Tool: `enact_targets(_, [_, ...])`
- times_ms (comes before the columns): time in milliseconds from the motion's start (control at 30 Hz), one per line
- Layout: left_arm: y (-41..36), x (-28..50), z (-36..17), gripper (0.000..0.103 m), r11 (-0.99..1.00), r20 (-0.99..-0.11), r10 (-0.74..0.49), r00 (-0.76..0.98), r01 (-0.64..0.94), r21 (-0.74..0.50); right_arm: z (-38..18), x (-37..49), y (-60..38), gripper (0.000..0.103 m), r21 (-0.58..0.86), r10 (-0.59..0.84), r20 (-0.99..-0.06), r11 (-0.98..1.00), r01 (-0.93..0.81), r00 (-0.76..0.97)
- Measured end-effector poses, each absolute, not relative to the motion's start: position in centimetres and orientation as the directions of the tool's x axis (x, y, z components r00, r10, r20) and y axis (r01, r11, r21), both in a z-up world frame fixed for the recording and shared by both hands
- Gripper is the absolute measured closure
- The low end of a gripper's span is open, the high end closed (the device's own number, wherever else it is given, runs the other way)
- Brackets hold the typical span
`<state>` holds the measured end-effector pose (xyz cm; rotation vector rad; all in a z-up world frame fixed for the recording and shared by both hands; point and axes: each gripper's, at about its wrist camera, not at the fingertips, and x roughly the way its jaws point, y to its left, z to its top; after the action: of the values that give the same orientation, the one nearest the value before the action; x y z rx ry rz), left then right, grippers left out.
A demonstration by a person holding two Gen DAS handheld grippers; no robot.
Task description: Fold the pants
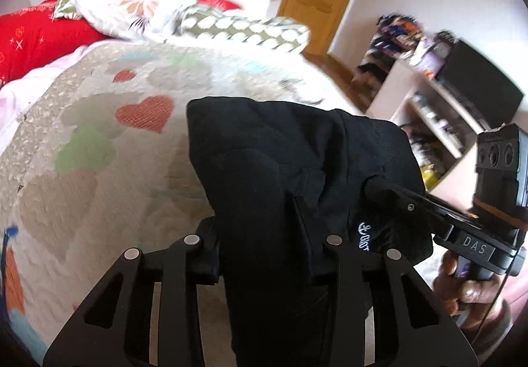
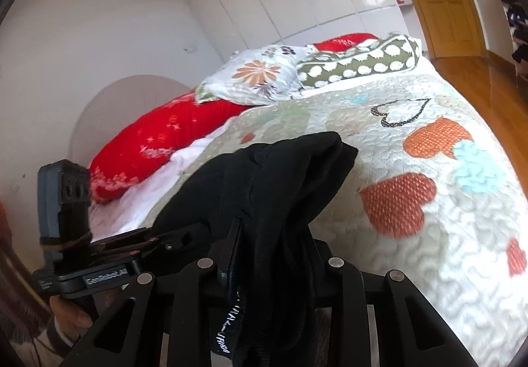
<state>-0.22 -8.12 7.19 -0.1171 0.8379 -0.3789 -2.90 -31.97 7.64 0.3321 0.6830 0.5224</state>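
Your left tool [image 1: 264,235] and right tool [image 2: 270,251] both pinch the limp, light black pants [image 1: 280,152] above the bed [image 1: 99,136]; hold hems, not mid-fabric.

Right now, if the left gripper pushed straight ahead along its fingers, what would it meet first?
The black pants themselves: the left gripper is shut on them and the bunched cloth fills its forward line. Beyond that lies the heart-patterned quilt; how far is unclear.
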Motion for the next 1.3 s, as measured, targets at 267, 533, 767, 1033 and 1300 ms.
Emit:
enact_targets(267, [-4.5,0.4,4.3,0.023,0.972,-0.763,-0.235,0.602,0.133,-0.195,4.0,-1.6,-33.2,0.061,0.371,0.398,-0.673,0.911,-0.182,0.623])
enact_targets(533, [-6.8,-2.8,6.1,0.023,0.985,-0.725,-0.168,0.668,0.137,-0.102,9.1,-1.6,-31.0,0.061,0.322,0.444,-0.598,0.895,-0.307,0.667])
enact_targets(767, [-8.1,-3.1,3.7,0.023,0.987,-0.738,-0.152,0.658,0.134,-0.084,5.0,3.8,-26.4,0.063,0.258,0.404,-0.698,0.912,-0.319,0.592])
enact_targets(1033, [-8.4,-2.9,3.3,0.023,0.987,-0.737,-0.157,0.657,0.132,-0.092,4.8,4.3,-26.6,0.065,0.276,0.405,-0.709,0.913,-0.301,0.578])
enact_targets(1300, [-8.5,-3.2,3.3,0.023,0.988,-0.732,-0.152,0.664,0.118,-0.098,5.4,-2.4,-28.4,0.064,0.198,0.346,-0.724,0.933,-0.3,0.597])
